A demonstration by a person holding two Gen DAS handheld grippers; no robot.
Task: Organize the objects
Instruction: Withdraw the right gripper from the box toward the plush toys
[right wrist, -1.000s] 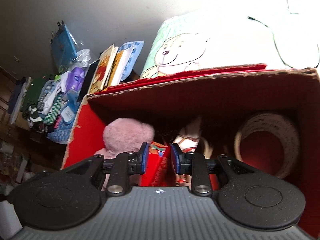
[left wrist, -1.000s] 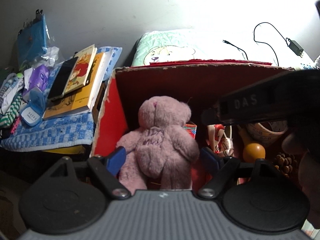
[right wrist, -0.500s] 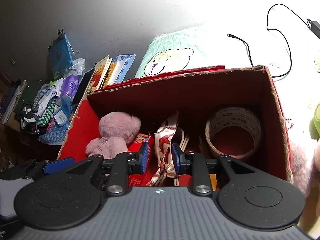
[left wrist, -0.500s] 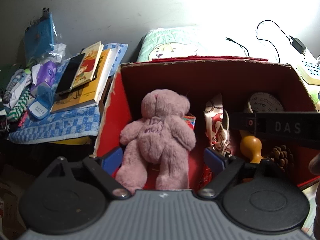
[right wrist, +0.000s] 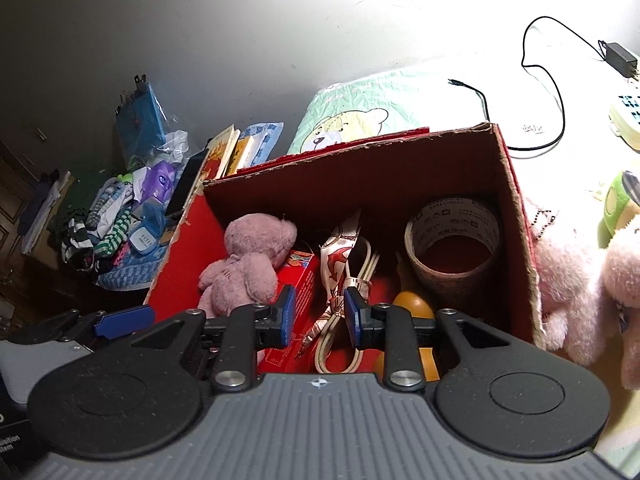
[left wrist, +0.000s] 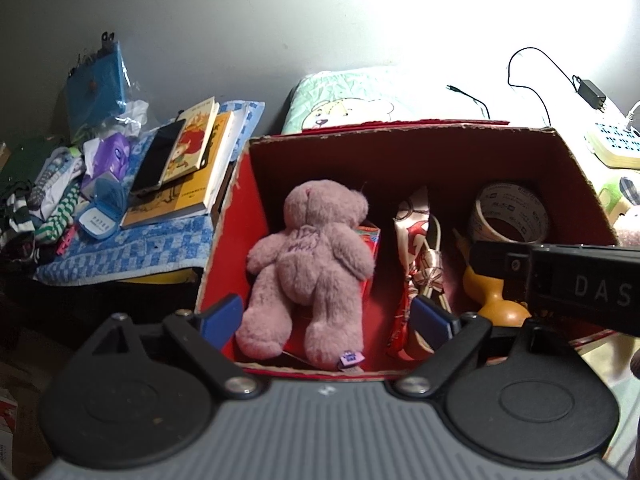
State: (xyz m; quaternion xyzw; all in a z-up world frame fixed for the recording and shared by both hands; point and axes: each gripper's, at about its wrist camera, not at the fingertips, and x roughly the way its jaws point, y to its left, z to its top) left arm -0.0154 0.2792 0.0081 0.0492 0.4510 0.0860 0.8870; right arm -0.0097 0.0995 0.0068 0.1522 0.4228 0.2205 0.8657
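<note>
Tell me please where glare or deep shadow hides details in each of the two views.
Left wrist view: the upper right is blown out white around the charger cable; the left edge is dark. Right wrist view: glare whitens the pillow; the red box has a shadowed back wall.

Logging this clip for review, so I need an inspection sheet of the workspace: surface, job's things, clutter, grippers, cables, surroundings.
Surface: pale bedding with a bear print behind the box.
Job's things: red box, open, holds a pink teddy lying face down at its left, a scarf, a tape roll at its right, an orange gourd.
Clutter: books, a phone and socks on a blue towel; pink plush right of the box.
Grippers: left gripper open, empty; right gripper partly open, empty, above the box.
Cables: black cable on the bedding, with an adapter.
Surroundings: grey wall.
</note>
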